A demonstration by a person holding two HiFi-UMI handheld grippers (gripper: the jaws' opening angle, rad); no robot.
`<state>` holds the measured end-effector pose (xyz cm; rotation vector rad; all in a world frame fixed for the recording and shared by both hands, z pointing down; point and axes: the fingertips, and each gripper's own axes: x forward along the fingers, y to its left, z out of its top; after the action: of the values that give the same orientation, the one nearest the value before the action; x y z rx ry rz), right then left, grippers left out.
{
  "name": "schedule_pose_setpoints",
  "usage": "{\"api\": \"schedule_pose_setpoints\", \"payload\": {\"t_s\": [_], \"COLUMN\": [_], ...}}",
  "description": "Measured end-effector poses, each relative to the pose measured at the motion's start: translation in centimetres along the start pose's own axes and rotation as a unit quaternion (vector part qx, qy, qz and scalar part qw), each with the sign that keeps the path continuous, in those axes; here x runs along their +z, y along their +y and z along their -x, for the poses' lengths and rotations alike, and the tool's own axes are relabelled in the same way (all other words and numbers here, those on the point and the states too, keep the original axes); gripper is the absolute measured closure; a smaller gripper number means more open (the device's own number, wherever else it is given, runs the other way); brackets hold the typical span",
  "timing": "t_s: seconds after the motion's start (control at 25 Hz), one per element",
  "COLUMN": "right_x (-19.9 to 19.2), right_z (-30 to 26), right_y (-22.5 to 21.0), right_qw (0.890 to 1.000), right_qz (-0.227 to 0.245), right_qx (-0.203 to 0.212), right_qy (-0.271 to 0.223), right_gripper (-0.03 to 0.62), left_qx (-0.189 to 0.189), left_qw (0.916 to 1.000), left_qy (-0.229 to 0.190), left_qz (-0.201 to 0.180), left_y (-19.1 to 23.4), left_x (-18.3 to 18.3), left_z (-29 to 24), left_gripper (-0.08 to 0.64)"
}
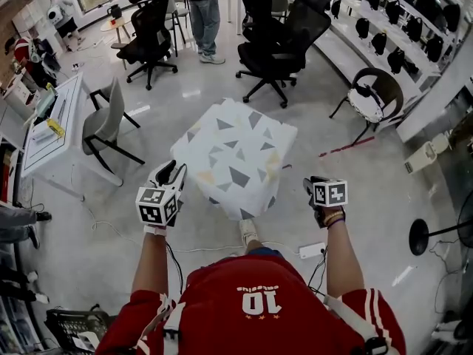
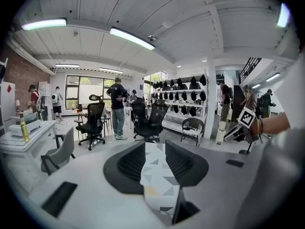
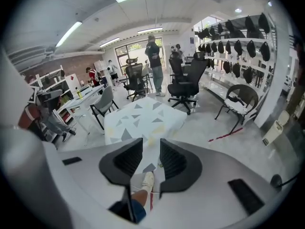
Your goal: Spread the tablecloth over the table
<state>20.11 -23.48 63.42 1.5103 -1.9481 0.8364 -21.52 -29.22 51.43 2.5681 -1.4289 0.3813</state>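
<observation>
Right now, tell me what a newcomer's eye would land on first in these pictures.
The white tablecloth with grey and pale yellow triangles stands out first, draped in the middle of the floor over the table it hides. The left gripper and right gripper flank its near edge, each with a marker cube, jaws apart and nothing clamped. Behind it stand black office chairs.

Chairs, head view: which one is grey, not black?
The grey chair beside the white desk, left of the tablecloth; the swivel chairs are black.
</observation>
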Motion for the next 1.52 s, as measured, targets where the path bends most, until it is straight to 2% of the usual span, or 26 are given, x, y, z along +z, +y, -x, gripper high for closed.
{"api": "schedule_pose_setpoints", "payload": {"t_s": [0.24,0.4,0.6,0.8,0.92,1.0,1.28,1.52], "right_x": [3.1,6.9,11.1,14.3,15.9,16.8,17.9,18.0], "right_z": [2.5,5.2,8.0,11.8,14.9,16.6,19.8,20.6], "right_y": [2.7,5.6,8.1,10.1,11.3,12.3,13.6,12.5], "right_qw": [0.998,0.99,0.978,0.961,0.947,0.937,0.914,0.91], "right_qz": [0.005,0.023,0.051,0.036,0.05,0.067,0.096,0.079], "right_qx": [0.009,0.042,0.062,0.1,0.106,0.111,0.121,0.107], "right_qy": [-0.07,-0.135,-0.192,-0.256,-0.301,-0.324,-0.376,-0.393], "right_gripper": [0.471,0.471,0.471,0.472,0.485,0.498,0.543,0.571], "left_qx": [-0.007,-0.003,0.005,0.032,0.032,0.035,0.036,0.04], "left_qw": [0.9998,0.9989,0.9956,0.9922,0.9882,0.986,0.9855,0.9856], "left_qy": [-0.017,-0.045,-0.09,-0.121,-0.149,-0.163,-0.165,-0.164], "left_qz": [0.006,0.01,0.026,-0.001,-0.006,-0.007,0.006,-0.004], "left_y": [-1.1,-1.5,-2.2,-3.4,-5.1,-6.2,-9.2,-11.0], "left_x": [0.7,2.8,5.7,9.3,12.3,13.9,15.5,15.9], "left_z": [1.1,2.0,3.4,5.1,5.9,6.2,5.4,5.3], "left_gripper": [0.425,0.425,0.425,0.425,0.433,0.467,0.514,0.531]}}
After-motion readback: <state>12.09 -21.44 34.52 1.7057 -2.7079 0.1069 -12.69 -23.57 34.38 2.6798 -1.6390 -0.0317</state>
